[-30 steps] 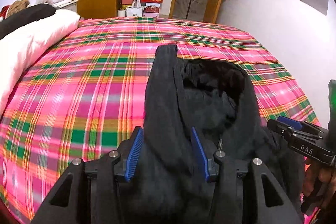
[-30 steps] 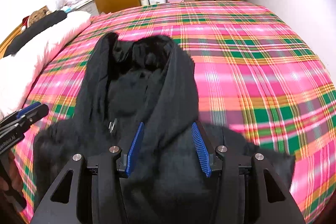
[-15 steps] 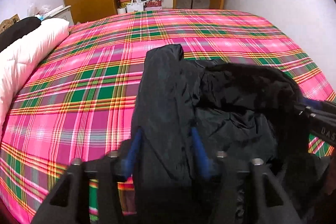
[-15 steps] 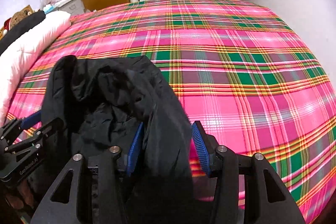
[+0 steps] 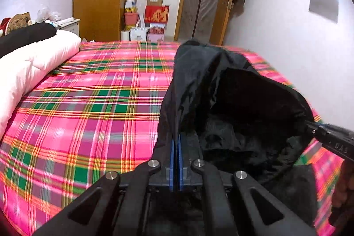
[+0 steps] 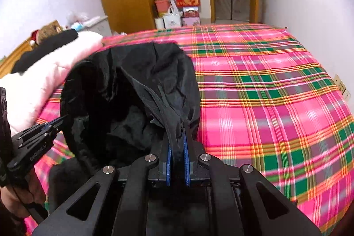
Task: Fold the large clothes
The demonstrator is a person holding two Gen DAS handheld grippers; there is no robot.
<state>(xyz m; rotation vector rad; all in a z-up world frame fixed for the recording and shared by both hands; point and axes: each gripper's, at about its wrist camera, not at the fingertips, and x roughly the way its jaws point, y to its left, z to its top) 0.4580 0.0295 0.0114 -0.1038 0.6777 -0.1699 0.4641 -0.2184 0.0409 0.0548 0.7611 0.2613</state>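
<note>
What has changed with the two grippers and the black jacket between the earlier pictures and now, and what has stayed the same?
Both grippers, open around folds of the black jacket a second ago, have shut: the left gripper and the right gripper each now clamp its fabric. The jacket has been lifted off the plaid bedspread and hangs between them, its opening spread wide. The bedspread and the white duvet stayed as they were.

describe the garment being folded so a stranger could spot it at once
Start at the pink plaid bedspread that covers the bed. Above its near side hangs a black jacket, pinched by the left gripper and right gripper. Unlike the flat black item on the white duvet, it is lifted.
</note>
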